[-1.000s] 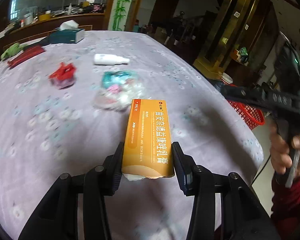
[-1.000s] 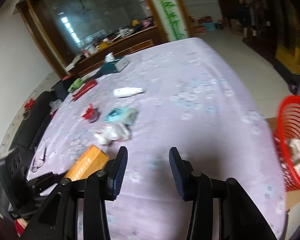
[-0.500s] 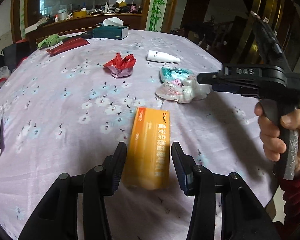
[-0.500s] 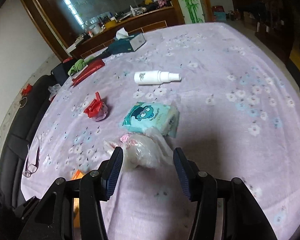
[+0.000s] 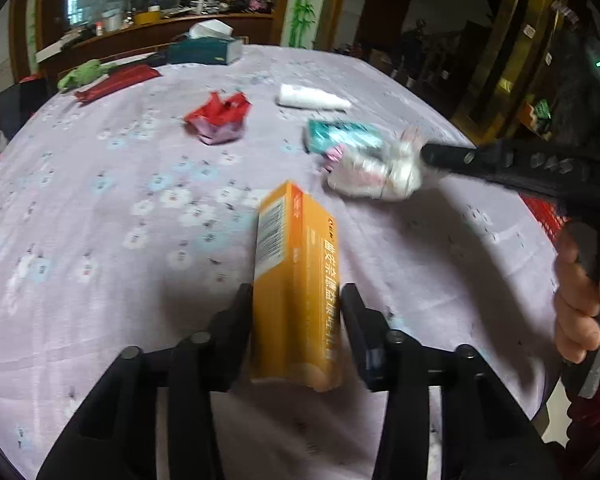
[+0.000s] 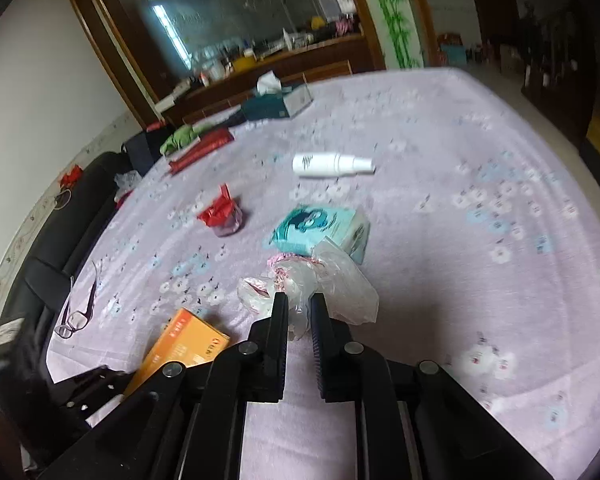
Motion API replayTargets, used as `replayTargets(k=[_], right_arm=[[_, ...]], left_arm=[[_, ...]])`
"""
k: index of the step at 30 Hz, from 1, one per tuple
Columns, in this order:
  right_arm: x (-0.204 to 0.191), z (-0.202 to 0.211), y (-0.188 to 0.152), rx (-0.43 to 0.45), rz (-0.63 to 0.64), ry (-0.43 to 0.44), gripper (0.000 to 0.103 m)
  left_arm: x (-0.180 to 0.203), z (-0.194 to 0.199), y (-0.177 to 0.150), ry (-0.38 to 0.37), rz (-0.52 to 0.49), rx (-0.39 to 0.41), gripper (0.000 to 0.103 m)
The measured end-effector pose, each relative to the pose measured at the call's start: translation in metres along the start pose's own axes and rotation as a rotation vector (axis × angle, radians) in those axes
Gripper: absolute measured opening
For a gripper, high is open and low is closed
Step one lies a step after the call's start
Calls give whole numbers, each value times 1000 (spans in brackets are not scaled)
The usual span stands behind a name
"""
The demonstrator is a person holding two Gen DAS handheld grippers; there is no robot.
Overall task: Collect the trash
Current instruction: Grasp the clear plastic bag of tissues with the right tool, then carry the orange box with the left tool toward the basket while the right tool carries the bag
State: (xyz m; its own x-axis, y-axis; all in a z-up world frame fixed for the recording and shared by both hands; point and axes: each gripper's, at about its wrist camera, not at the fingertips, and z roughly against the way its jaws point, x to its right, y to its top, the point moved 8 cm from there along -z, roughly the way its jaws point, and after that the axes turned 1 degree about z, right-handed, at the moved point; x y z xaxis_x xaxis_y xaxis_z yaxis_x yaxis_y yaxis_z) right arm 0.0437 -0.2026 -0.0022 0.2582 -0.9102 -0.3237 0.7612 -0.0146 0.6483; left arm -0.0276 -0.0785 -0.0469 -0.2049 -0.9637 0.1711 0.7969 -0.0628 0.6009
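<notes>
An orange box (image 5: 296,296) stands tilted on its edge between the fingers of my left gripper (image 5: 298,308), which is shut on it just above the purple flowered tablecloth (image 5: 100,240). In the right wrist view the same orange box (image 6: 184,340) shows at lower left. My right gripper (image 6: 300,310) is shut on a crumpled clear plastic bag (image 6: 324,280), pinched between its nearly closed fingers. From the left wrist view the bag (image 5: 376,178) hangs at the tip of the right gripper (image 5: 424,155), held by a person's hand (image 5: 580,312).
On the cloth lie a red wrapper (image 6: 222,216), a teal tissue pack (image 6: 320,226), a white spray bottle (image 6: 328,165), a teal tissue box (image 6: 278,104), a red flat packet (image 6: 200,150) and glasses (image 6: 78,314). A red basket (image 5: 544,218) sits beyond the table's right edge.
My right gripper moved onto the clear bag and shut on it. The orange box in my left gripper rolled from flat onto its edge.
</notes>
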Motion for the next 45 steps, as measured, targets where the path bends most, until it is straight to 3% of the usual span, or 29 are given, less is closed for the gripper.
replayTargets(k=[4, 8, 16, 24, 33, 45], right_arm=[[-1, 22, 0, 52, 17, -1, 11], [1, 37, -6, 82, 22, 1, 11], [11, 65, -14, 151, 11, -10, 11], [19, 88, -23, 208, 17, -59, 12], [25, 97, -30, 211, 9, -53, 12], [22, 97, -31, 202, 12, -48, 12]], left_arm=[[6, -10, -1, 67, -42, 2, 30], [8, -7, 2, 39, -23, 15, 24], [18, 21, 22, 77, -8, 135, 23], [39, 38, 36, 217, -40, 258, 24], [51, 38, 37, 300, -103, 275, 24], [51, 41, 35, 316, -111, 281, 24]])
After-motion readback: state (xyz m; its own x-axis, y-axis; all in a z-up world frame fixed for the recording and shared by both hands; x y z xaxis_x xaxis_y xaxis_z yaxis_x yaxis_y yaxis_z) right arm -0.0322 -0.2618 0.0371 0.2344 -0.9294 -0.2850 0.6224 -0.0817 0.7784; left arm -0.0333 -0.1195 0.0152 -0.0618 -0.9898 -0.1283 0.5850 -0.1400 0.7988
